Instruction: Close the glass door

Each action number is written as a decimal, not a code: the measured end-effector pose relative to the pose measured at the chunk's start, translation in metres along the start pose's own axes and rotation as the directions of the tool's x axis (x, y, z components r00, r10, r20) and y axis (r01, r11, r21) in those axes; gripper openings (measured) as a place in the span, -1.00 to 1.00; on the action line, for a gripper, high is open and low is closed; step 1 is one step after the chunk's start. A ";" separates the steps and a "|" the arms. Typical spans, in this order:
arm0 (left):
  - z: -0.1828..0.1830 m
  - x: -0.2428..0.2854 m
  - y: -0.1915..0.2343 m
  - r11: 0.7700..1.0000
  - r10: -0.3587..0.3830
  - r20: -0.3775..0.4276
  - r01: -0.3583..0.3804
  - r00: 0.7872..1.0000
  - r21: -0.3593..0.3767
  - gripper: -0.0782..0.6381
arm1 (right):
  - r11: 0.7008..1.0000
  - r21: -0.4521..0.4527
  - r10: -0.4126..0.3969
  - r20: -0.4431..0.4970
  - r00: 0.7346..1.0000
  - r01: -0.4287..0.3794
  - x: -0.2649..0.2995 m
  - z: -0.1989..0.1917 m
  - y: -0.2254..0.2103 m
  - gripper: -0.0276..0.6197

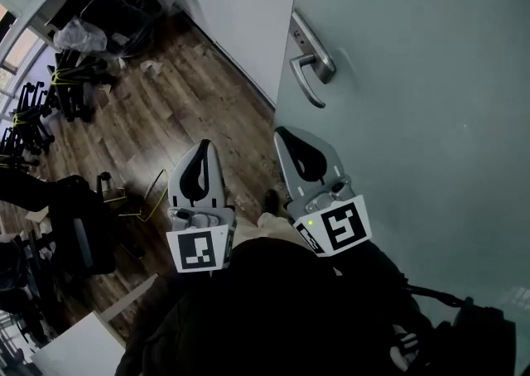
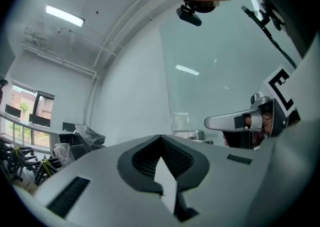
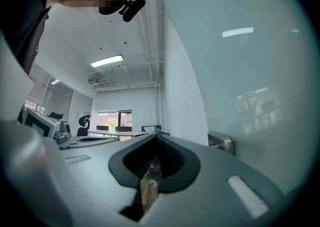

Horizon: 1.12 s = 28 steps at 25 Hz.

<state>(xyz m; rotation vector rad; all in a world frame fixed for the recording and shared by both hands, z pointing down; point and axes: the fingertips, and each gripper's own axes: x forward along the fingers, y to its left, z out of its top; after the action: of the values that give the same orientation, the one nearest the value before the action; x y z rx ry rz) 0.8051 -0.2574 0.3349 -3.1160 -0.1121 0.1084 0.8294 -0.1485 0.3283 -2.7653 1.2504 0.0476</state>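
The frosted glass door (image 1: 414,118) fills the right side of the head view, with a metal lever handle (image 1: 313,66) on its near edge. Both grippers are held close to my body, pointing up toward the handle. My left gripper (image 1: 203,145) is shut and empty, out over the wooden floor to the left of the door edge. My right gripper (image 1: 284,131) is shut and empty, just below the handle and apart from it. In the left gripper view the handle (image 2: 232,119) shows beyond the shut left gripper (image 2: 161,138). The right gripper view shows the door (image 3: 250,71) and handle plate (image 3: 223,143) right of the shut right gripper (image 3: 155,137).
A white wall (image 1: 240,2) meets the door edge. Stacked black office chairs (image 1: 70,89) and plastic bags (image 1: 79,35) crowd the far left. A dark chair (image 1: 74,229) stands near my left side, with a white tabletop corner (image 1: 79,349) below it.
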 end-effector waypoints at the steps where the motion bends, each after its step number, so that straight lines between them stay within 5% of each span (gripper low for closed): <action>1: -0.002 0.010 -0.002 1.000 -0.020 -0.008 0.020 1.000 0.011 -0.79 | 1.000 -0.001 -0.006 0.009 1.000 0.006 0.006 0.004 -0.007 -0.91; 7: -0.008 0.066 -0.005 0.995 -0.093 -0.016 0.093 0.996 0.024 -0.79 | 0.990 -0.105 -0.086 0.066 0.994 0.093 0.031 0.031 -0.054 -0.91; 14: -0.027 0.127 -0.007 0.983 -0.180 -0.005 0.180 0.984 -0.018 -0.79 | 0.962 -0.179 -0.203 0.022 0.979 0.204 0.052 0.007 -0.099 -0.86; 21: -0.050 0.161 -0.038 0.963 -0.268 -0.054 0.266 0.962 -0.033 -0.79 | 0.936 -0.292 -0.225 -0.060 0.973 0.198 0.047 -0.015 -0.113 -0.72; 28: -0.044 0.159 -0.047 0.958 -0.287 -0.049 0.286 0.957 -0.024 -0.79 | 0.974 -0.122 -0.213 -0.203 0.956 0.191 0.053 -0.062 -0.136 -0.70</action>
<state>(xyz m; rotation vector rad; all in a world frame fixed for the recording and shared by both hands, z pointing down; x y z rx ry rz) 0.9633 -0.2000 0.3688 -3.0735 -0.5638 0.0208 0.9652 -0.1059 0.3980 -3.0394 1.0238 -0.2166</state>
